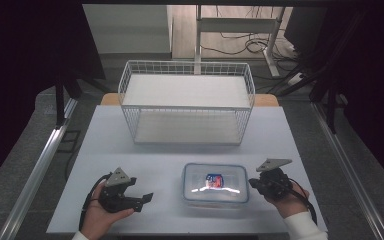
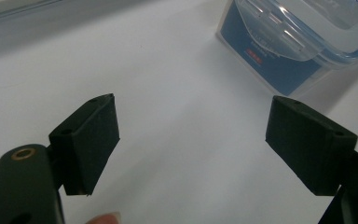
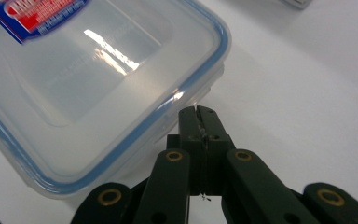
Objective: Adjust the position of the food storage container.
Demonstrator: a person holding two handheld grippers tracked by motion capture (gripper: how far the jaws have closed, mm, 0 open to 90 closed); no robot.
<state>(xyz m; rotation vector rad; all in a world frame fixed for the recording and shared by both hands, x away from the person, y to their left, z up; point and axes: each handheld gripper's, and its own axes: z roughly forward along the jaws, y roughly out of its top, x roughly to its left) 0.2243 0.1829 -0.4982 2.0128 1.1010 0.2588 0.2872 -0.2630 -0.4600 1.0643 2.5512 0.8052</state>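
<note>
Right gripper [image 3: 199, 112] clenched on nothing, tips at right edge of lidded plastic container [image 1: 215, 183] lying on table [image 1: 130, 145] front centre. Left gripper [image 1: 147, 196] released, just left of container. Risk: pinched tips shove box, skidding it toward wire basket [image 1: 186, 102] beyond.

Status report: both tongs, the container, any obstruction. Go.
Left tongs open, empty, left of the lidded plastic container. Right tongs shut, empty, tips at its right edge. Wire basket behind it; nothing between.
</note>
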